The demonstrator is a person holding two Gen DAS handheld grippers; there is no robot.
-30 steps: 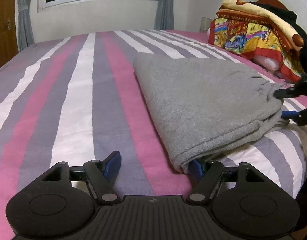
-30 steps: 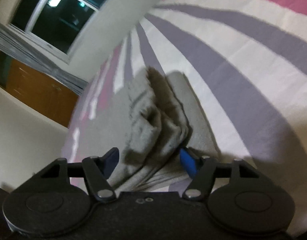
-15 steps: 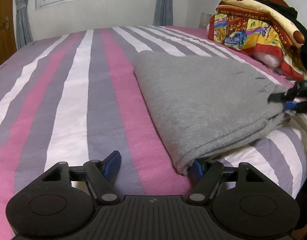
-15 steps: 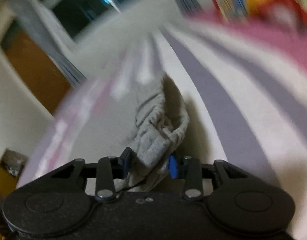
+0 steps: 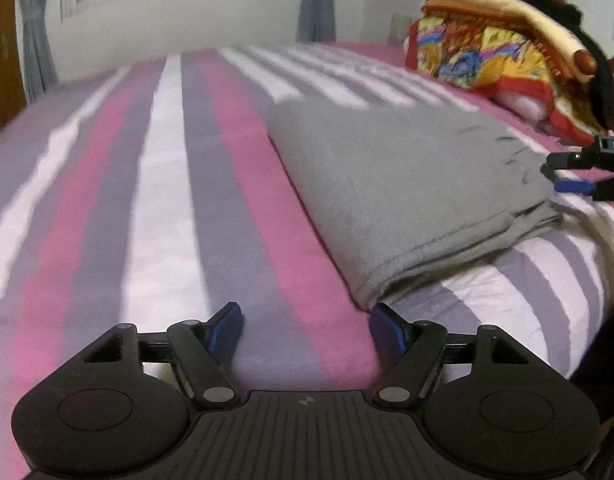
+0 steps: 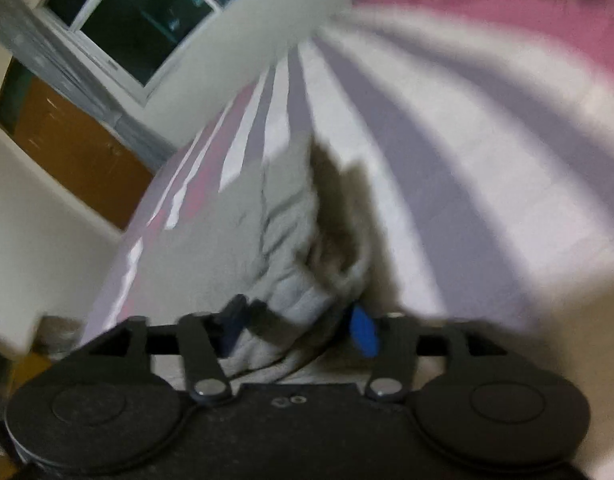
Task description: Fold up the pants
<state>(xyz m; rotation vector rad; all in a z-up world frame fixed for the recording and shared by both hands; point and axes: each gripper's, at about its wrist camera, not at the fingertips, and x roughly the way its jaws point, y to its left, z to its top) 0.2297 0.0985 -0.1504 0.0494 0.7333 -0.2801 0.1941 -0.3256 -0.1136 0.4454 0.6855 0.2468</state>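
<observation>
Pants (image 5: 399,184), grey and folded flat, lie right of centre on the striped bed (image 5: 163,200) in the left wrist view, where the left gripper (image 5: 305,322) stands open and empty at their near corner; no container shows. In the blurred right wrist view, the right gripper (image 6: 295,326), whose jaws have just been opening, straddles the bunched waistband (image 6: 303,280) low in the frame with its pads apparently clear, so I judge it should draw straight back without dragging the fold.

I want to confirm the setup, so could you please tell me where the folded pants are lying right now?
In the left wrist view, the pants lie folded on the right half of the striped bed, in front of the colourful blanket.
</observation>
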